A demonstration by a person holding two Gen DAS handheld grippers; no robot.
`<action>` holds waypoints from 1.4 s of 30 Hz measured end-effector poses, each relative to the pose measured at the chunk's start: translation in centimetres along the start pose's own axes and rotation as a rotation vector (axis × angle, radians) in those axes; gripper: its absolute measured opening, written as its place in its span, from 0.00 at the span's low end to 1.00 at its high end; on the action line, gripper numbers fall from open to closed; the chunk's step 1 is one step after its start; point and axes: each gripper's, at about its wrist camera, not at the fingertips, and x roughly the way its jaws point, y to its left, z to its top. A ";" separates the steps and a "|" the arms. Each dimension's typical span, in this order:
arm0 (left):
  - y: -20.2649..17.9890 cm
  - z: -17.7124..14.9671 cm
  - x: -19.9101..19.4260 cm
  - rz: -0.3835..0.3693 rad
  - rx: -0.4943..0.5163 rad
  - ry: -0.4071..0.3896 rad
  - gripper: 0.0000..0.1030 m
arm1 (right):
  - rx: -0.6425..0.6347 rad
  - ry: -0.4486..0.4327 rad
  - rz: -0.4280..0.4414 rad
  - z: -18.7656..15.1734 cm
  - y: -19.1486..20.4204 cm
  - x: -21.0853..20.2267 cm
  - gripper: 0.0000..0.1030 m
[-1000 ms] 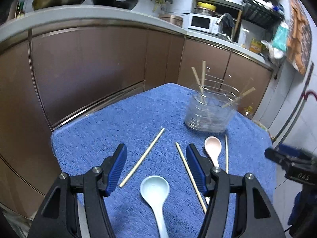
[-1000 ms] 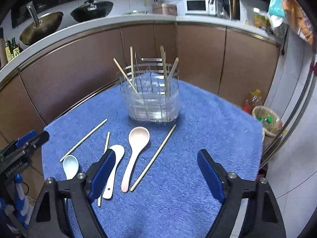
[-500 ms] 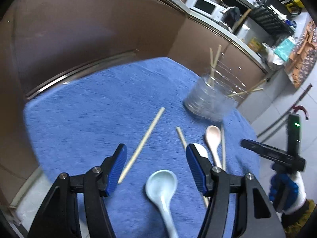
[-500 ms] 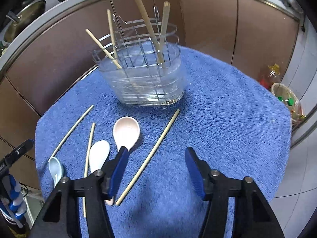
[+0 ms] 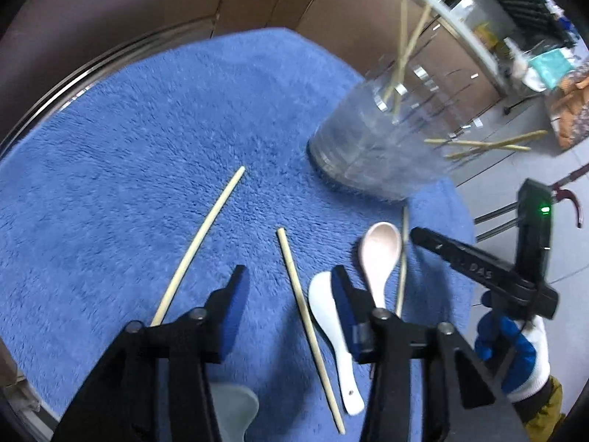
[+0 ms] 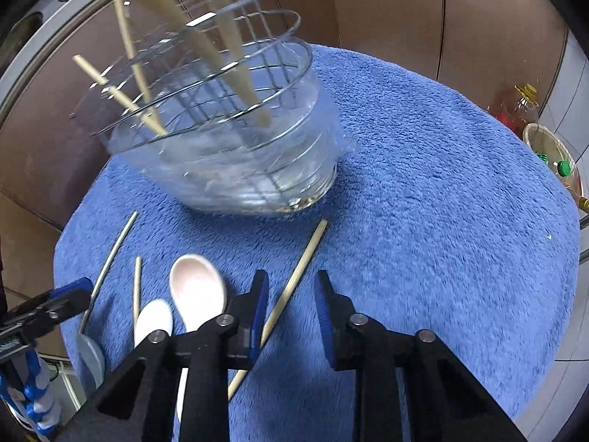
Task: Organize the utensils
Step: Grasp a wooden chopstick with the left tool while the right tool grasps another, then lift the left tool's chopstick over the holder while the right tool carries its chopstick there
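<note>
A clear utensil holder with several chopsticks in it stands on the blue towel; it also shows in the left wrist view. My right gripper is open, low over the towel, its jaws either side of a loose chopstick. A pink spoon and a white spoon lie left of it. My left gripper is open over another chopstick, with the white spoon and pink spoon to its right. A pale blue spoon lies under it.
A third chopstick lies left of the left gripper. Brown cabinet doors stand behind the table. The towel's right half holds nothing. A basket with bottles sits on the floor at the right.
Both grippers have dropped lower and moved forward over the towel. The right gripper's jaws have narrowed and now straddle a loose chopstick. The left gripper has shifted right over another chopstick.
</note>
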 end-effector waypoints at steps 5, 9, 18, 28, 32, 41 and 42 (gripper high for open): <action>-0.5 1.0 2.3 0.047 -0.010 0.058 0.32 | -0.023 0.028 -0.037 0.6 0.4 1.5 0.16; -1.1 1.5 3.8 0.102 -0.004 0.101 0.24 | -0.059 0.031 -0.058 0.2 0.8 2.0 0.13; -3.9 1.5 5.1 0.238 0.046 0.148 0.06 | -0.105 0.069 -0.029 -1.8 0.1 0.9 0.08; -5.6 -1.5 0.6 0.159 0.070 -0.049 0.04 | -0.113 0.000 0.072 -6.4 -0.8 -4.7 0.06; -7.2 -3.2 -3.2 0.128 0.124 -0.162 0.04 | -0.137 -0.080 0.118 -8.6 -0.6 -8.4 0.06; -8.8 -5.0 -11.9 0.069 0.173 -0.403 0.04 | -0.190 -0.267 0.177 -9.7 2.3 -15.7 0.06; -9.1 -4.5 -12.6 0.066 0.175 -0.419 0.04 | -0.195 -0.291 0.184 -9.7 2.6 -16.6 0.06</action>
